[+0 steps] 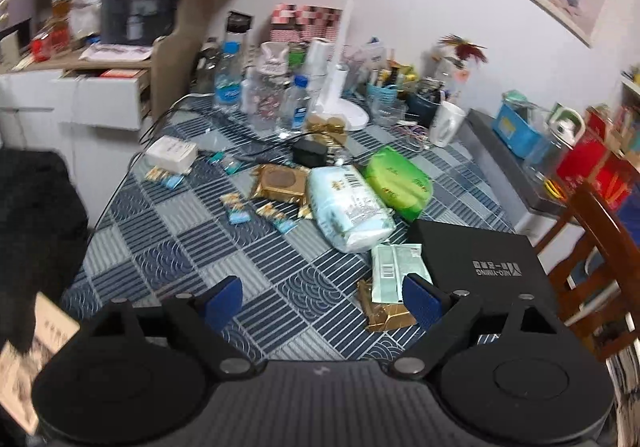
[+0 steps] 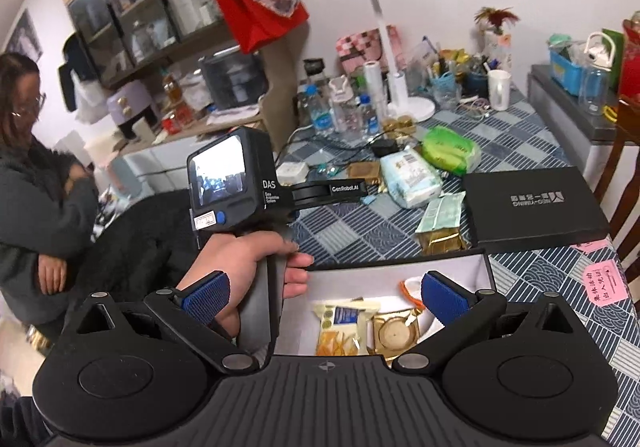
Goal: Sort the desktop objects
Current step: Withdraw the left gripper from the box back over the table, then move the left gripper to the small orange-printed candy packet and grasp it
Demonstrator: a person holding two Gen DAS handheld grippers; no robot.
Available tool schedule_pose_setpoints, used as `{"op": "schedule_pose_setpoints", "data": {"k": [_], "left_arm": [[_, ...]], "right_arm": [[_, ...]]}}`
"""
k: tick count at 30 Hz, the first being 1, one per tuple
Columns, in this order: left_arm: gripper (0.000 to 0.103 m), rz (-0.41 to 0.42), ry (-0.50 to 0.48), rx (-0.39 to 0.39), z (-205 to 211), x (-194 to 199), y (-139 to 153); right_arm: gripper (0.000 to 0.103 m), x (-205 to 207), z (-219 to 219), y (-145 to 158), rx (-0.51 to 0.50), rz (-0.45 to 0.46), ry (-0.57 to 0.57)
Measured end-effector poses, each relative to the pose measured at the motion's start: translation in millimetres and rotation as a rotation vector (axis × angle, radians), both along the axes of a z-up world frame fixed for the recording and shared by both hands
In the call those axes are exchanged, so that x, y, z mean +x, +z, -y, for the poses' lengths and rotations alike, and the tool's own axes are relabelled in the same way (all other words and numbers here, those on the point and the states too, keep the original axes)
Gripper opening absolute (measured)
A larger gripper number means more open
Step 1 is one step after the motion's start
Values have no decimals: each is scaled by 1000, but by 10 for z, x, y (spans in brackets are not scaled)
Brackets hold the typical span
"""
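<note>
Cluttered checked worktop (image 1: 168, 247), both sets of jaws spread wide and holding nothing. Left gripper (image 1: 322, 297) hovers just short of a gold snack packet (image 1: 386, 317) — light, crinkly, probably slippery, so I'd pinch its flat middle. Right gripper (image 2: 322, 293) sits over the open box (image 2: 400, 267) holding sorted snacks.

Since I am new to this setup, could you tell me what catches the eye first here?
The table with its blue patterned cloth is strewn with snack packets, a pale blue pack and a green pack at its middle. A black box lid lies behind an open white-lined box of snacks. The left hand-held gripper hangs open over the clutter.
</note>
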State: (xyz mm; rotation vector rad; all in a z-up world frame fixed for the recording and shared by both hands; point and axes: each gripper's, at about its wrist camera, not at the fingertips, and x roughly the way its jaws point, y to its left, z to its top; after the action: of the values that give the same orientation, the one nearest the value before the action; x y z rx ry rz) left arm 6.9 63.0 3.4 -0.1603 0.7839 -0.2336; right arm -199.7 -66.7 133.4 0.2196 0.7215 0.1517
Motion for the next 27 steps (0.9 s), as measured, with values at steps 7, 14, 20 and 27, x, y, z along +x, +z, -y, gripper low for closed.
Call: {"op": "schedule_pose_setpoints", "data": {"k": [7,14,20,27], "left_arm": [[103,11,-88,4,-4,104,-11],[103,-10,-87,30,75,333,-166],[103,-45,-56,48,120,575,-275],[103,-129,-59,64,167,839,-548]], "right_arm": [[103,9,-89,-94,-6,24,-105],[103,176,6,-311,-10,-39,-126],[103,412,86,-331,3,-34,-101],[103,600,360,-452,-9,-43,-147]]}}
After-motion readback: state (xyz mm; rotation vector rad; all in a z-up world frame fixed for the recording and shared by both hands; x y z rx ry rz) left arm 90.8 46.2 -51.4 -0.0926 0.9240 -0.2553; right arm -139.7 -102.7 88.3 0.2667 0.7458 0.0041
